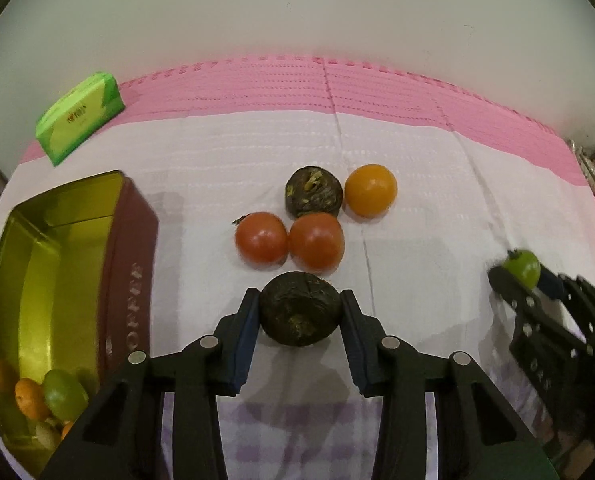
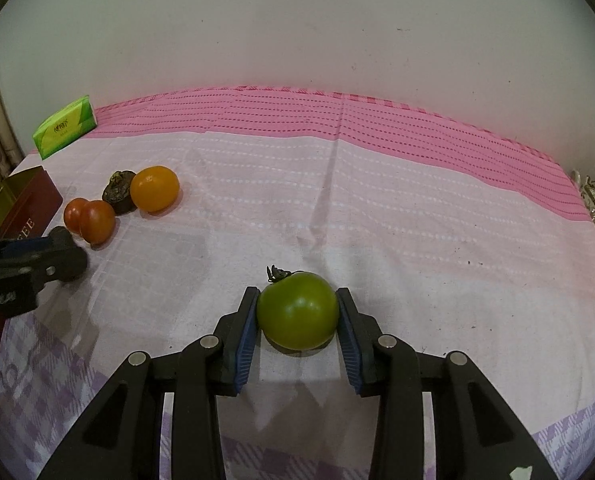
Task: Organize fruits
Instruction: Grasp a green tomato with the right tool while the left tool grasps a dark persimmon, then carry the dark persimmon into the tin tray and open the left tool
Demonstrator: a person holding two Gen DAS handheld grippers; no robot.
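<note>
My left tongs (image 1: 300, 312) pinch the dark fruit (image 1: 299, 309) right of the tin (image 1: 129, 280); my right tongs (image 2: 297, 314) clamp the green tomato (image 2: 297, 311) farther right. Round fruit may slip if squeezed unevenly.

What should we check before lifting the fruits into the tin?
1. Left gripper fingers pressing the dark fruit: ok.
2. Right gripper fingers pressing the green tomato: ok.
3. Tin open on top: ok.
4. Room left in the tin beside the fruits already inside: ok.
5. Other fruits clear of the dark fruit: cannot tell, a red tomato sits very near.
</note>
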